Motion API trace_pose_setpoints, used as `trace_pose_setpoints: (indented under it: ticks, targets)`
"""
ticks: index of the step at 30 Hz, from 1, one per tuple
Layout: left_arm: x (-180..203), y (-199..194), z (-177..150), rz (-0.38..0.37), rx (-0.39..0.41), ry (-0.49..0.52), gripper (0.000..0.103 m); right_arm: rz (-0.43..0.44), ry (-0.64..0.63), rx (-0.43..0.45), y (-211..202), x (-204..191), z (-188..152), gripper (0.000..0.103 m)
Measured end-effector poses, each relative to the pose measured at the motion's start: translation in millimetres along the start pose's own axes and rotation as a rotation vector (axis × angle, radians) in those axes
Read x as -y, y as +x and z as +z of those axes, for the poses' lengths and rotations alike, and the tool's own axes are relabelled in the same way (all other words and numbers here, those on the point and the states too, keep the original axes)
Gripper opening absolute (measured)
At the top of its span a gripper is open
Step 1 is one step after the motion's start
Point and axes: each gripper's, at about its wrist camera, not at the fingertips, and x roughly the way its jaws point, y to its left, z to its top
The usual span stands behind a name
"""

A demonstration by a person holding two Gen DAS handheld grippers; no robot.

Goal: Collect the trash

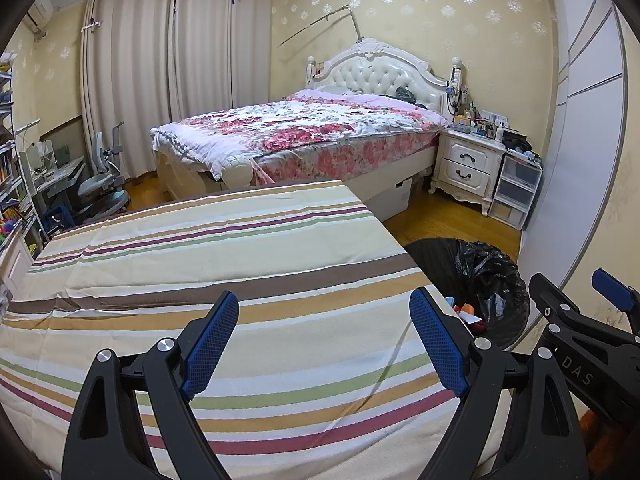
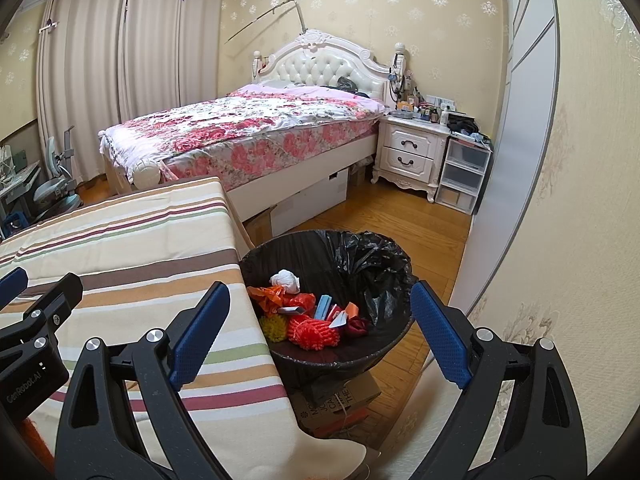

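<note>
A bin lined with a black bag (image 2: 372,264) stands on the floor at the right edge of the striped table (image 2: 132,248). Inside lie a white paper wad (image 2: 285,281), orange and red plastic scraps (image 2: 316,330), a yellow ball and small cards. My right gripper (image 2: 320,300) hovers open over the bin's near rim, nothing between its blue pads. My left gripper (image 1: 324,308) hangs open above the bare striped cloth (image 1: 224,264). The bin (image 1: 480,276) shows at the right in the left wrist view, with the right gripper (image 1: 576,284) beside it.
A floral bed (image 2: 256,128) stands beyond the table, with a white nightstand (image 2: 408,152) and plastic drawers (image 2: 460,176) to its right. A wardrobe wall (image 2: 560,200) runs close along the right. Cardboard boxes (image 2: 340,396) sit under the bin. A desk and chair (image 1: 100,180) stand at far left.
</note>
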Motion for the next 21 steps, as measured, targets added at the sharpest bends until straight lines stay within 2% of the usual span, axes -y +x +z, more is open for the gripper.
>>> trace_pose_setpoints:
  ticks: [12, 21]
  targets:
    - [6.2, -10.4, -3.2, 0.007, 0.036, 0.002, 0.085, 0.001, -0.001, -0.001, 0.0, -0.1, 0.2, 0.09]
    - [6.6, -11.8, -6.9, -0.009, 0.023, -0.018, 0.086, 0.004, -0.006, -0.005, 1.5, -0.8, -6.2, 0.09]
